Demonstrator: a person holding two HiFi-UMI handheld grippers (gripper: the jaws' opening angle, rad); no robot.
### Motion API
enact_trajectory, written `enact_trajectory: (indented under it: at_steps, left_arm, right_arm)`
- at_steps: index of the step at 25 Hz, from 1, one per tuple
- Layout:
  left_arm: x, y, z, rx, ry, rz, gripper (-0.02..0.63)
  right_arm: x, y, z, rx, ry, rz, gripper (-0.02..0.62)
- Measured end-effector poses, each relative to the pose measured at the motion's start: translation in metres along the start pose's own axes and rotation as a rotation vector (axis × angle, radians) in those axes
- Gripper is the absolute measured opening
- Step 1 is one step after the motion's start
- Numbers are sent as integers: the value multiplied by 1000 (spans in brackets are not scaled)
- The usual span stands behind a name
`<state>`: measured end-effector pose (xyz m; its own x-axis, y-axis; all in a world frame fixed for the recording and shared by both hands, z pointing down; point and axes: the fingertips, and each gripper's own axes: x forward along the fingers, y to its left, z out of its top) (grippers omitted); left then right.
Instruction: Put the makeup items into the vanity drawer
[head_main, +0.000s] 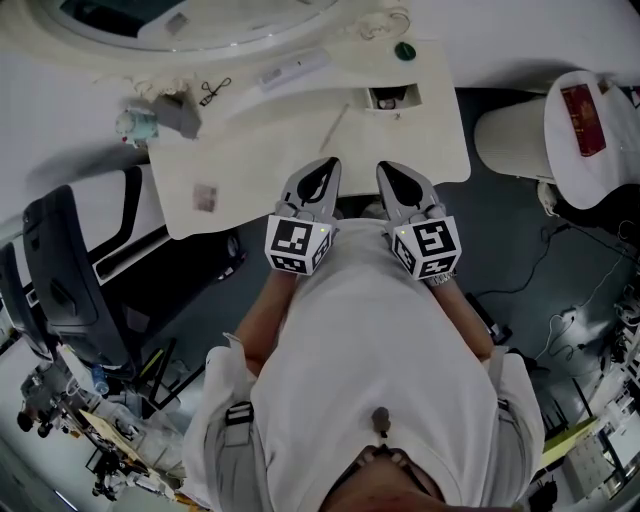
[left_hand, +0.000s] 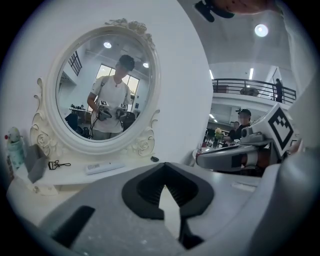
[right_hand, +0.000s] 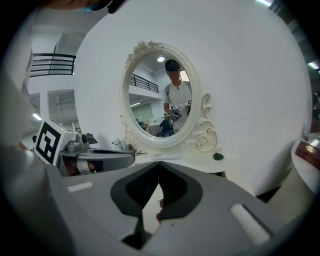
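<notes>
Overhead, the left gripper and right gripper hang side by side at the table's near edge; a thin pencil lies slantwise just ahead of the left one. Left gripper view: ribbed jaws pressed together, empty; a smooth white tube lies crosswise below the mirror. Right gripper view: jaws likewise closed on nothing.

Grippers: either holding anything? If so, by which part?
Nothing is held. The left gripper and the right gripper both have their jaws closed tip to tip, empty, near the vanity table's front edge.
</notes>
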<state>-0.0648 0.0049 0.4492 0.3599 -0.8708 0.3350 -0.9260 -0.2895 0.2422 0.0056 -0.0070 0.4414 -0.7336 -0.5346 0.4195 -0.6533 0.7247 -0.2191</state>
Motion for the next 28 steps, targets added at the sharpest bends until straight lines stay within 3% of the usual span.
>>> enact_trajectory:
  at_steps: [23,28]
  left_arm:
    - [-11,28,1,-2,-10,-10,6]
    - [1,46,-9,-1,2,41,6]
  right_arm:
    - [21,21,4,-3,0,-23,8]
    - [17,10,2,12,-1,-70,8]
